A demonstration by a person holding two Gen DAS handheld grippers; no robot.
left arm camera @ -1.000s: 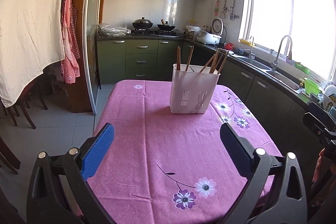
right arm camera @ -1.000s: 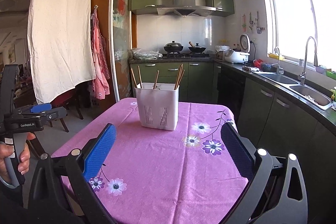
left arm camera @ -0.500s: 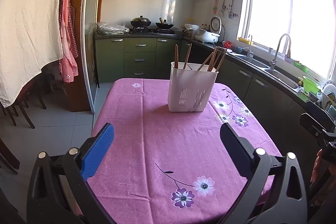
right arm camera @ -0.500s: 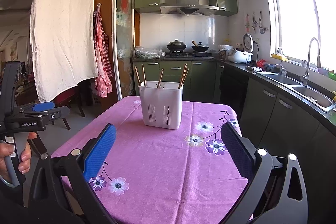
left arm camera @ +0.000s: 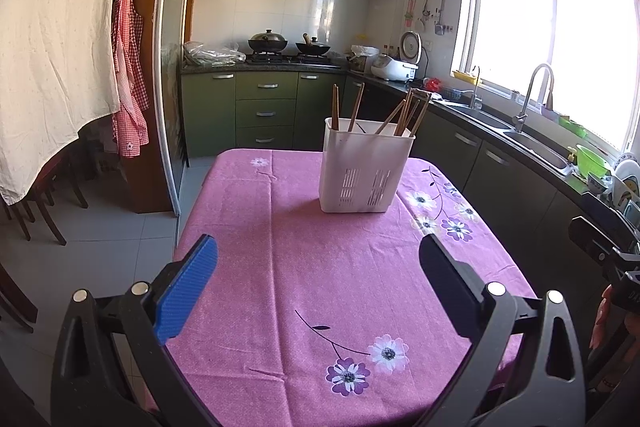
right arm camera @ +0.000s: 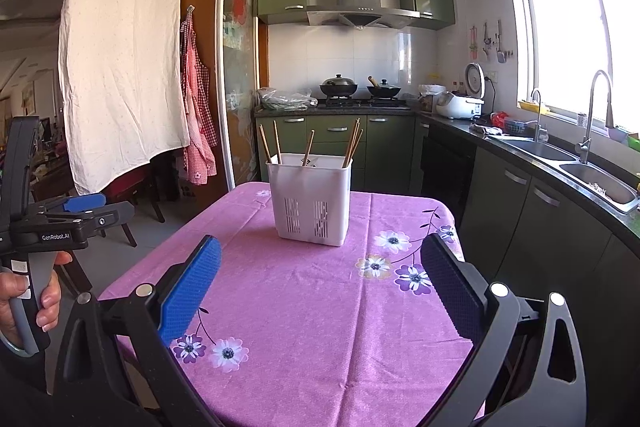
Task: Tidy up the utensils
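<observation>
A white slotted utensil holder stands toward the far end of the table with the pink flowered cloth. Several wooden chopsticks lean upright inside it. My left gripper hovers open over the near part of the table, well short of the holder, with nothing between its fingers. My right gripper is open too, empty and short of the holder. In the right wrist view a hand holds the left gripper's body at the left edge.
Green kitchen cabinets, a stove with two pans and a counter with a sink run behind and to the right of the table. A white sheet and a checked apron hang at the left. Chairs stand on the tiled floor at the left.
Both grippers have drifted back slightly from the holder and tilted a little; both stay open and empty. The holder and chopsticks have not moved.
</observation>
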